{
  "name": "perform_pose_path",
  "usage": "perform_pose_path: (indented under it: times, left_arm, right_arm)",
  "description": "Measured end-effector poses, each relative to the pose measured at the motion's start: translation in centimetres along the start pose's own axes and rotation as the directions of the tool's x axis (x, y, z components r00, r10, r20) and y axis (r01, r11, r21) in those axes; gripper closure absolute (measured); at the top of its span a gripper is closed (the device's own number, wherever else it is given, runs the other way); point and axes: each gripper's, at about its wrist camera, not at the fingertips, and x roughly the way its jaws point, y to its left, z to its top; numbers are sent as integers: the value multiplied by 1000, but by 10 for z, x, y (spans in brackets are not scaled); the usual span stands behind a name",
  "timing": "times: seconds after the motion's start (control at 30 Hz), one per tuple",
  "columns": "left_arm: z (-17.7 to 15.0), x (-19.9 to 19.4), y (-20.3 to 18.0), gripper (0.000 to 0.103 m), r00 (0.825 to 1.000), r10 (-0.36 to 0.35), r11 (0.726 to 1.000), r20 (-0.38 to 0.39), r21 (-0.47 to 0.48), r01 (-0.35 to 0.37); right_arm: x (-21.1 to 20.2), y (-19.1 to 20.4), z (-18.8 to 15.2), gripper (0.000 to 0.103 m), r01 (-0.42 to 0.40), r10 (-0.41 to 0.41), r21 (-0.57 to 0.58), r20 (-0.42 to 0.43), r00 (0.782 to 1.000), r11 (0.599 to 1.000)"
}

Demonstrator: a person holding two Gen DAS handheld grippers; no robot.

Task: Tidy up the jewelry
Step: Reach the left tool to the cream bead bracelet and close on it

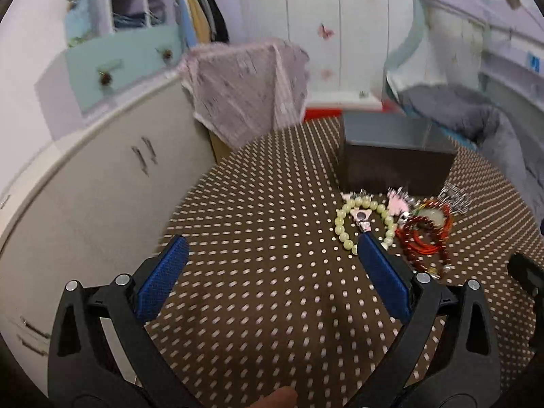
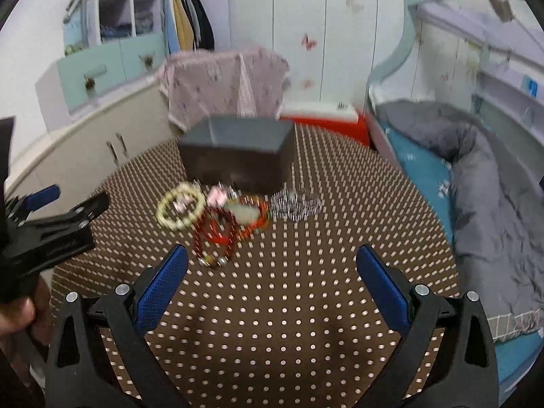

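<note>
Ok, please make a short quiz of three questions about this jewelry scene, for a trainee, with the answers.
1. True or false: the left gripper and the right gripper are both open and hold nothing.
2. Which piece lies farthest right, in the right wrist view? A) pale green bead bracelet B) dark red bead bracelet C) silver tiara
3. Fill in: all the jewelry lies on the brown dotted tablecloth, in front of the open dark ____.

Key: 1 true; 2 C; 3 box.
</note>
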Motion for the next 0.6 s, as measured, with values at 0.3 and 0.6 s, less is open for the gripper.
perform_pose_path:
  times: [0.3,0.6]
  left_arm:
    - [20,51,-12,6,992,-26,999,-122,27,29]
    - [20,78,-14,11,971,-83,996,-223,22,90]
  right_arm:
    - [32,-18,1,8,-15,19,40,-115,993,999]
    - [46,-9,19,10,-64,71,49,-163,984,997]
